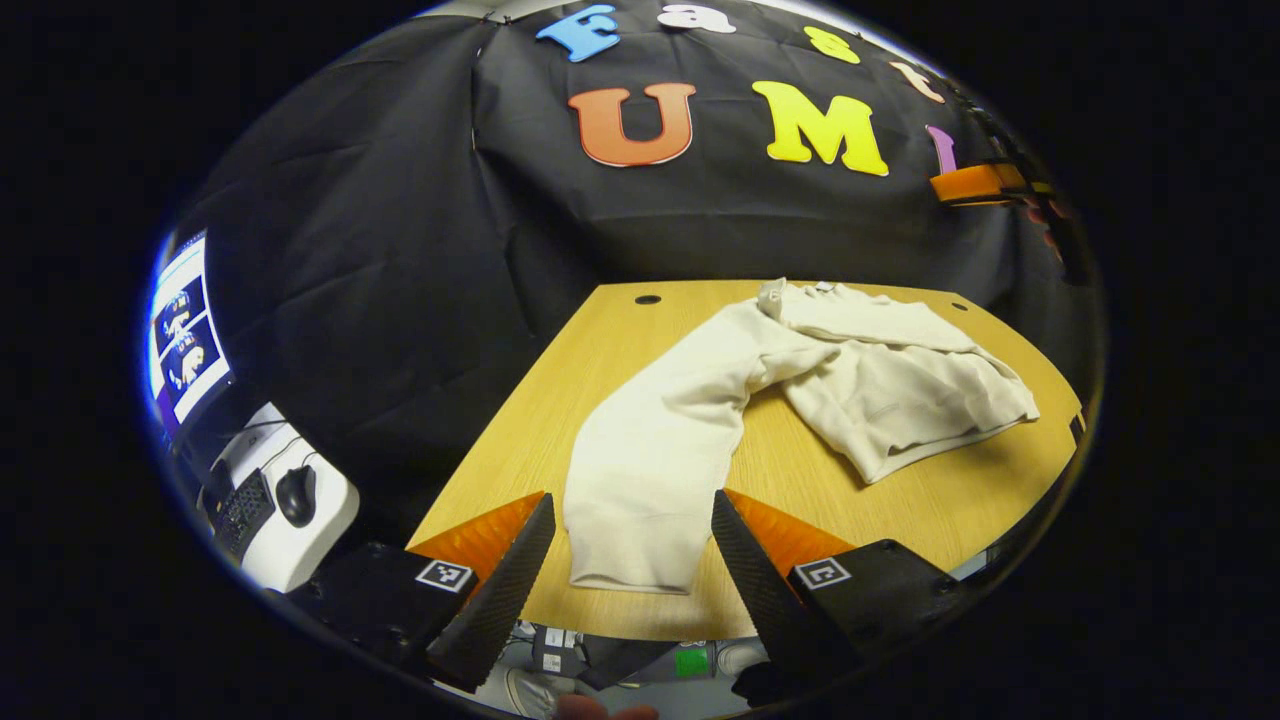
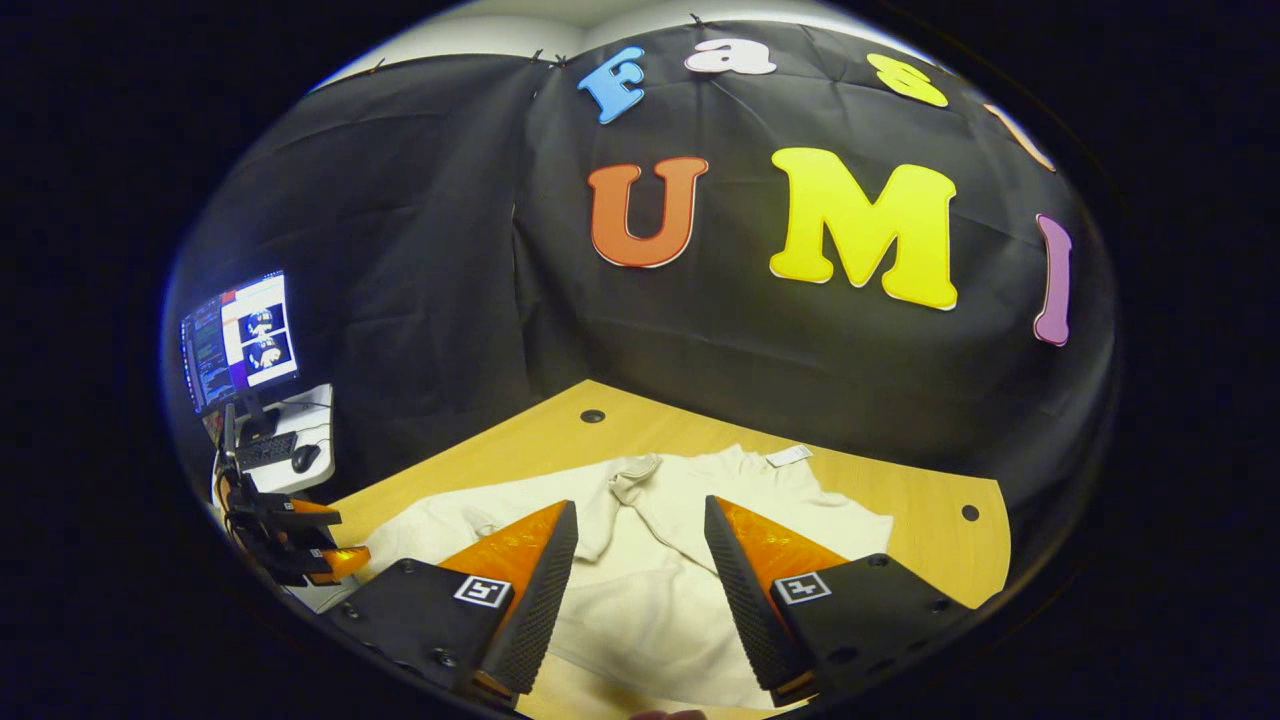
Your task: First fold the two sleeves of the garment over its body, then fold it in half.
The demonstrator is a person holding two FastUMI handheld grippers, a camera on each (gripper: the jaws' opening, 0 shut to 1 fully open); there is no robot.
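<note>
- Starting at the far left of the left gripper view, we see a monitor point(image 1: 185, 330) and a mouse point(image 1: 296, 494) on a side stand, well apart from the work.
- Next comes our left claw point(image 1: 633, 560), fingers spread wide and holding nothing, with the cuff end of the outstretched sleeve point(image 1: 650, 470) lying between them near the front edge of the worktop point(image 1: 540, 400).
- Further right, the cream garment point(image 1: 900, 390) lies rumpled on the wood; its other sleeve seems already laid over the body, though the bunching makes that uncertain.
- In the right gripper view, our right claw point(image 2: 640, 570) hovers wide and empty above the garment's body.
- We judge the sleeve-folding step is in hand: the next move calls for pinching the cuff and carrying it rightward over the body.
</note>
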